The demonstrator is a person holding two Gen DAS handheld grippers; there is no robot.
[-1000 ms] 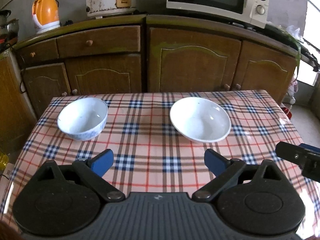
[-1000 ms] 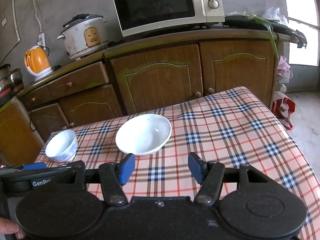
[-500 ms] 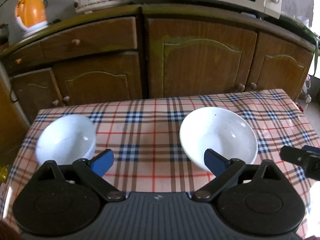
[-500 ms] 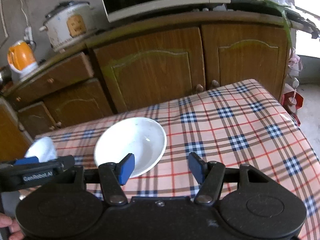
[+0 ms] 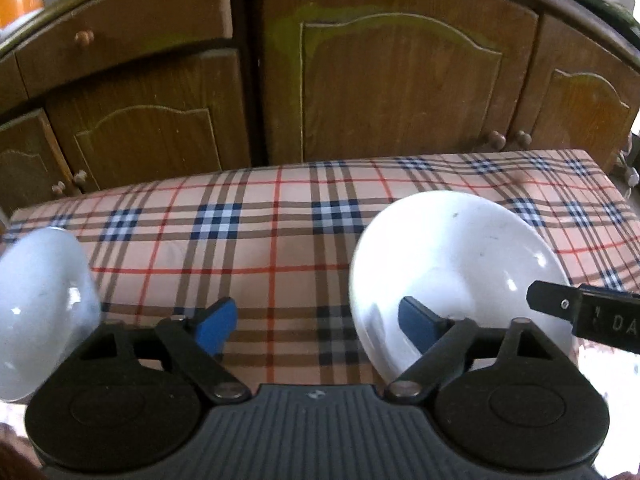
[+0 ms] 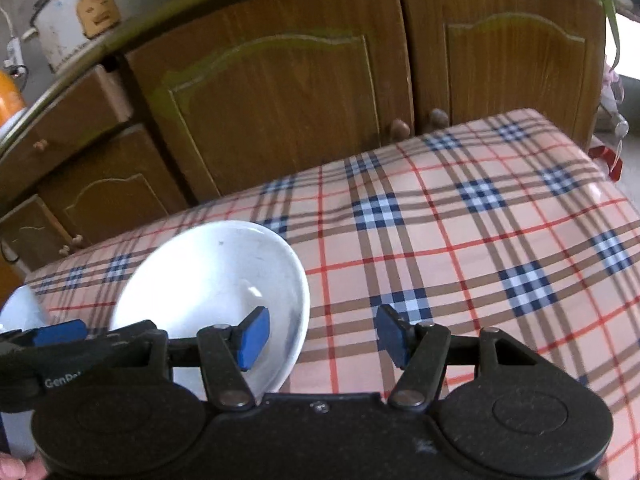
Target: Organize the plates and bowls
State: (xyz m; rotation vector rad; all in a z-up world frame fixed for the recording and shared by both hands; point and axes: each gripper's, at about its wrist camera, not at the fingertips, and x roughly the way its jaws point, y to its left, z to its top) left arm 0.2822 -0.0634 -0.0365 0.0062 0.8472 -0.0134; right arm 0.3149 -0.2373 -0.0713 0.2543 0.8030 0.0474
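I now have both tongs down close over the table, bowls nearer than a second ago | left tongs [image 5: 316, 322] closing, nothing between, its right pad over the wide bowl [image 5: 460, 272], small bowl [image 5: 40, 308] left of them | right tongs [image 6: 320, 336] apart, straddling the wide bowl's right rim | no grip yet.

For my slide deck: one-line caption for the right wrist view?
Right gripper open over a plaid tablecloth, its rim-side pad above a white bowl.

Bare tablecloth [image 5: 280, 248] between small bowl [image 5: 36, 312] and wide bowl [image 5: 460, 260]
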